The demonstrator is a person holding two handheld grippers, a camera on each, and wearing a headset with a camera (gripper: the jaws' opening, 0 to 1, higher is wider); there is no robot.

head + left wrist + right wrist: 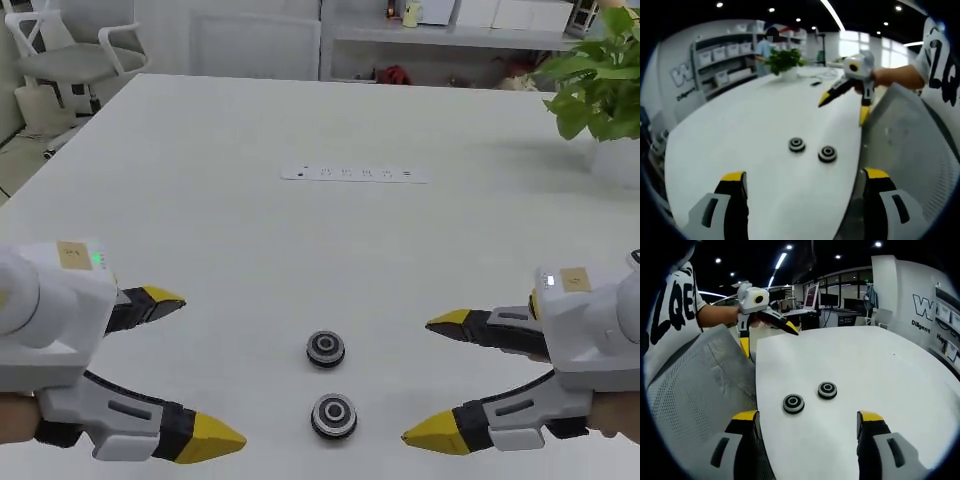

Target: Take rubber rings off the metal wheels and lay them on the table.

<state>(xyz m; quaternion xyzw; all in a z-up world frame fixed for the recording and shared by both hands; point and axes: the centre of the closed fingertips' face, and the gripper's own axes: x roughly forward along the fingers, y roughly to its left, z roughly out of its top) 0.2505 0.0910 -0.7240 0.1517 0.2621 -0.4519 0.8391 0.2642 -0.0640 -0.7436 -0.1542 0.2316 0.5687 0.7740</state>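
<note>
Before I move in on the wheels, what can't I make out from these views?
Far wheel and near wheel: too small in all three views to show where rubber meets metal.
Wheel undersides: hidden against the table.
Power strip: head view, too pale and small to read its sockets.
Plant: head view, cut by the right edge.

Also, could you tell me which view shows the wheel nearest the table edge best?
The head view: the near wheel lies close below, with its rubber ring clear. Both gripper views show it smaller, at a low angle, beside the other wheel.
</note>
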